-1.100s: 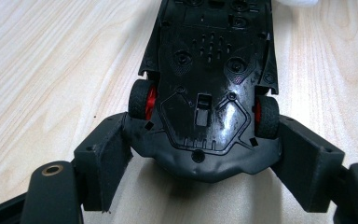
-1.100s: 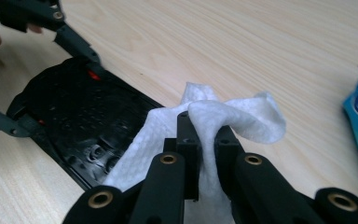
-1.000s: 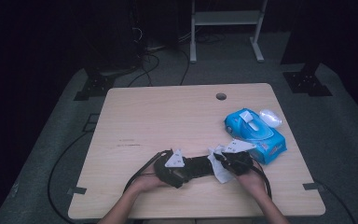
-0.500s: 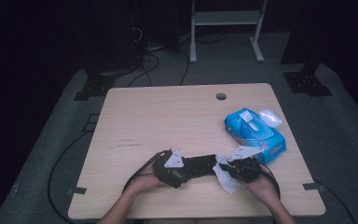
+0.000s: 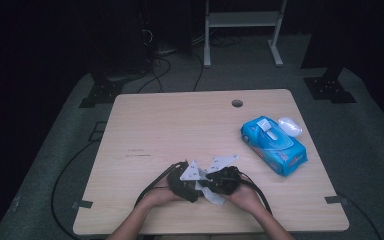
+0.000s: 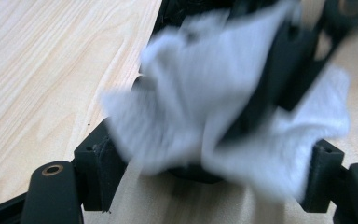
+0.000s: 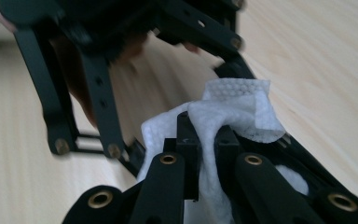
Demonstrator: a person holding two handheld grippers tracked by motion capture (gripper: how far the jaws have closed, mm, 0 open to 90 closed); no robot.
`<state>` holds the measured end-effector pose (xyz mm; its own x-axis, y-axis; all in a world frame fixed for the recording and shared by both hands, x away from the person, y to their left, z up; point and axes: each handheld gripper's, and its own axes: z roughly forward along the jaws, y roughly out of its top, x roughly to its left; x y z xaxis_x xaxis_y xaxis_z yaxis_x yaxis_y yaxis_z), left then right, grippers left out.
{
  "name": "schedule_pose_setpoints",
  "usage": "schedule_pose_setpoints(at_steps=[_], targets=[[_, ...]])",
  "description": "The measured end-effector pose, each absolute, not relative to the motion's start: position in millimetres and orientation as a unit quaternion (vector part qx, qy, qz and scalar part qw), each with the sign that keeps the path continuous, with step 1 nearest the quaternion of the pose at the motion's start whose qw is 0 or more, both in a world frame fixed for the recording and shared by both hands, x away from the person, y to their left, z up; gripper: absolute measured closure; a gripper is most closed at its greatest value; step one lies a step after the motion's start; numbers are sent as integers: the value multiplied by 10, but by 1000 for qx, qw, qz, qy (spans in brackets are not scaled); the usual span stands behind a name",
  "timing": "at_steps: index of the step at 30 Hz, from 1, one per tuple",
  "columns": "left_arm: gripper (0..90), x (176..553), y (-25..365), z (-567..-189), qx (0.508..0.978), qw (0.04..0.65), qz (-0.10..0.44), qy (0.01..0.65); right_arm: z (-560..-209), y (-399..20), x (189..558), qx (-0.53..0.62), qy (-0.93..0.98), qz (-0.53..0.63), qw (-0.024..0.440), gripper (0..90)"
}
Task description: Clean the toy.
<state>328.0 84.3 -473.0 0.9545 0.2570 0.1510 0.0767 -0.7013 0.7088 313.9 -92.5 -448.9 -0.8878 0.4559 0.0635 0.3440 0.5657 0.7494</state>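
Wet wipe (image 7: 223,116): limp, light, easily torn (best gripped at an edge); clamped in right claw (image 7: 205,140), draped between left claw's (image 6: 209,163) parted jaws.

There were two grippers, a left gripper (image 5: 196,184) and a right gripper (image 5: 211,186), one white wipe (image 7: 223,126), one blue wipe pack (image 5: 274,146), one clear lid (image 5: 290,126) and one wooden table (image 5: 180,120)
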Motion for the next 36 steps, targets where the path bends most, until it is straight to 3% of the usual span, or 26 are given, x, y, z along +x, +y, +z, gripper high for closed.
schedule_pose_setpoints(at_steps=[3, 8, 12, 20, 29, 36], targets=[[240, 3282, 849, -4735, 912, 380, 119, 98, -4506, -901, 3200, 237, 875, 419, 57, 846], [240, 3292, 858, -4740, 914, 377, 115, 98, -4461, -1149, 3293, 275, 859, 410, 135, 841], [239, 3305, 861, -4730, 911, 385, 108, 102, -4462, -1509, 3372, 325, 835, 417, 149, 842], [237, 3316, 882, -4738, 912, 385, 96, 104, -4382, -1685, 3145, 314, 840, 433, 95, 842], [201, 3370, 1021, -4623, 888, 434, 75, 132, -4412, -1889, 3052, 329, 843, 420, 68, 841], [235, 3462, 1044, -4654, 870, 457, 34, 180, -4431, -1869, 3060, 329, 845, 416, 66, 841]])
